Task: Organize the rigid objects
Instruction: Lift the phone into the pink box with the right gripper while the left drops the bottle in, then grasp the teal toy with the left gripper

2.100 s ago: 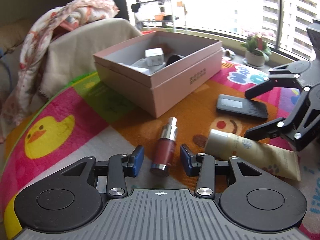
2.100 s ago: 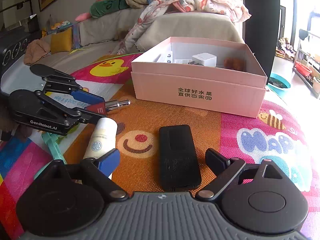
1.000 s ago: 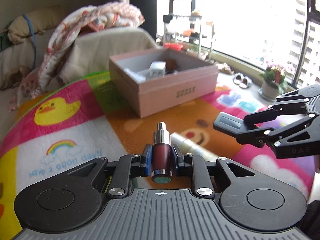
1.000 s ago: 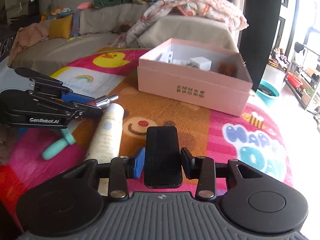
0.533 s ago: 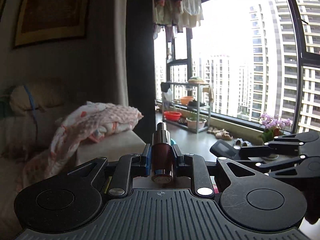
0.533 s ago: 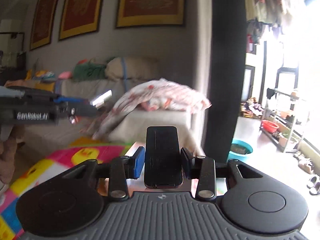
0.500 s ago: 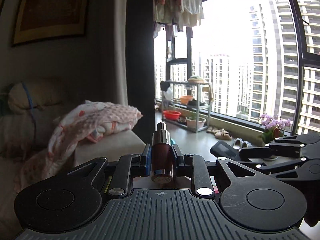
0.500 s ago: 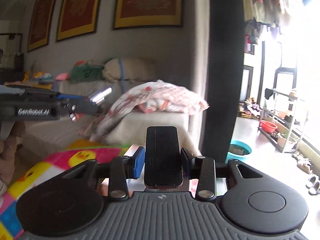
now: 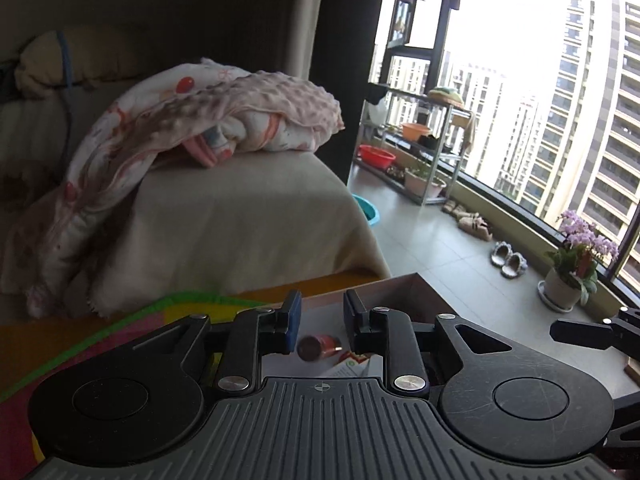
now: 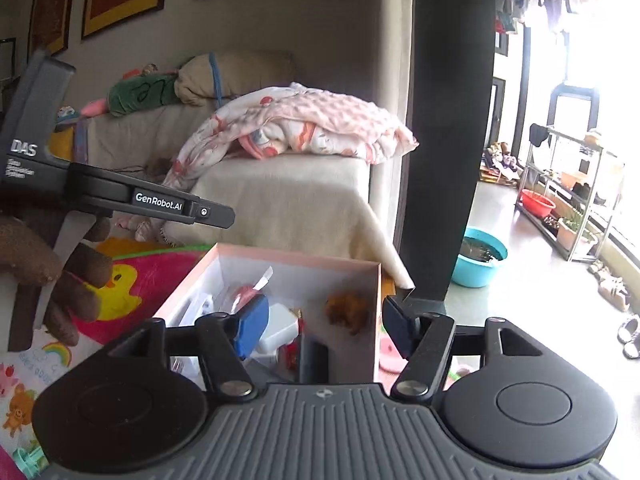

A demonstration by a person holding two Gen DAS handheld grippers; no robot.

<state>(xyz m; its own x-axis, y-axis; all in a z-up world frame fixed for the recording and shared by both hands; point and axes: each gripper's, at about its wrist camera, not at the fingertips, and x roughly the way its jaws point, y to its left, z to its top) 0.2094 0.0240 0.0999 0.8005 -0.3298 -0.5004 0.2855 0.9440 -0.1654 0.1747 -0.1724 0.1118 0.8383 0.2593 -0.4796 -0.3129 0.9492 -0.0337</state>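
My left gripper (image 9: 319, 320) is open and empty above the pink box (image 9: 416, 286). The dark red bottle (image 9: 318, 348) lies inside the box just below its fingers. My right gripper (image 10: 322, 322) is open and empty over the same pink box (image 10: 298, 258). The black flat device (image 10: 316, 360) stands on edge inside the box beneath it, next to a white block (image 10: 280, 326) and a brown fuzzy item (image 10: 348, 308). The left gripper's body (image 10: 160, 204) shows at the left of the right wrist view.
A beige-covered sofa (image 10: 300, 196) with a pink blanket (image 10: 316, 124) stands behind the box. The colourful play mat (image 10: 124, 276) lies under the box. A flower pot (image 9: 572, 276), slippers (image 9: 508, 260) and a teal basin (image 10: 482, 258) sit on the floor toward the window.
Both grippers have tipped down over the pink box and opened. The red bottle and the black device have left the fingers and now lie inside the box.
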